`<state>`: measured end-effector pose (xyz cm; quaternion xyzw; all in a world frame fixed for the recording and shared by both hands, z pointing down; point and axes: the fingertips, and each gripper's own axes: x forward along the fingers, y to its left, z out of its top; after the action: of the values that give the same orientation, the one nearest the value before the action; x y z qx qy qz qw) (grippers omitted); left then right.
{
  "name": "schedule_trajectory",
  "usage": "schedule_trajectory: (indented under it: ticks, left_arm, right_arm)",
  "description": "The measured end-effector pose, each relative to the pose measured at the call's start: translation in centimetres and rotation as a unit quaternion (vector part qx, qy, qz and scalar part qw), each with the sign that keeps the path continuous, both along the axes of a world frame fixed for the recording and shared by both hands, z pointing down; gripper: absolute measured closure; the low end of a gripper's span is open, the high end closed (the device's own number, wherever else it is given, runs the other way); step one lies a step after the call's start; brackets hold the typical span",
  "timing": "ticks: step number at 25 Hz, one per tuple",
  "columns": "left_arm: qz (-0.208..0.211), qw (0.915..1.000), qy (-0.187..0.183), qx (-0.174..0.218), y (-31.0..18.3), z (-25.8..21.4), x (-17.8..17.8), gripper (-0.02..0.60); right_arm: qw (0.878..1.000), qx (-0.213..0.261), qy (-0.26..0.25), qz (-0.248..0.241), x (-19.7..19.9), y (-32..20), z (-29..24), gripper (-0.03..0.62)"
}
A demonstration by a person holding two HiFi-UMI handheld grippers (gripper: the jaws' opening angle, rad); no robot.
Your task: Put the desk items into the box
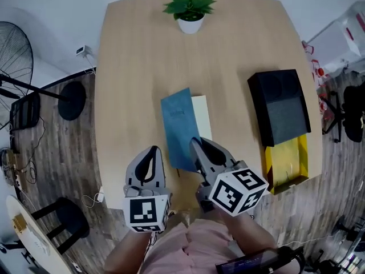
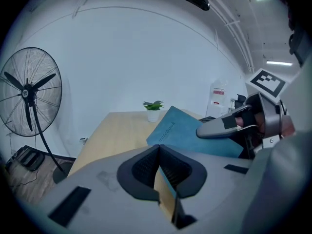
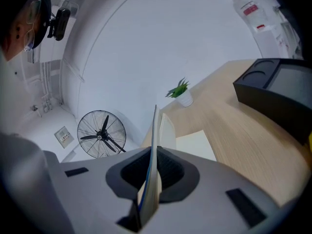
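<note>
A blue notebook (image 1: 179,127) is lifted at a tilt over the wooden table (image 1: 142,73), and my right gripper (image 1: 197,144) is shut on its near edge. The right gripper view shows the blue notebook (image 3: 155,145) edge-on between the jaws of my right gripper (image 3: 155,152). A cream sheet or pad (image 1: 201,116) lies flat under it. My left gripper (image 1: 153,151) hovers just left of the notebook, shut with nothing in it. The left gripper view has the blue notebook (image 2: 180,130) to the right. A black box (image 1: 279,104) with a yellow part (image 1: 285,158) sits at the table's right.
A small potted plant (image 1: 190,10) stands at the far edge of the table. A floor fan (image 1: 11,56) and a round black stool (image 1: 71,100) are off the left side. Chairs and cables crowd the floor on the right.
</note>
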<state>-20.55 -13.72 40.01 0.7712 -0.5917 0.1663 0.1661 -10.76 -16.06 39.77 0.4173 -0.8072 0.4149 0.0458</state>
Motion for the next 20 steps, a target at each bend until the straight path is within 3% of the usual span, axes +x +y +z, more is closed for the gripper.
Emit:
schedule_trajectory:
  ticks: [10,20]
  left_arm:
    - [-0.010,0.9959,-0.007,0.090,3.6,-7.5,-0.9,0.569]
    - [-0.017,0.9820,-0.027,0.186,8.3,-15.8,-2.5,0.569]
  right_arm:
    - [0.996,0.093,-0.002,0.005,-0.2,3.2,-8.0,0.565]
    - [0.984,0.179,-0.014,0.010,-0.7,8.7,-15.5,0.565]
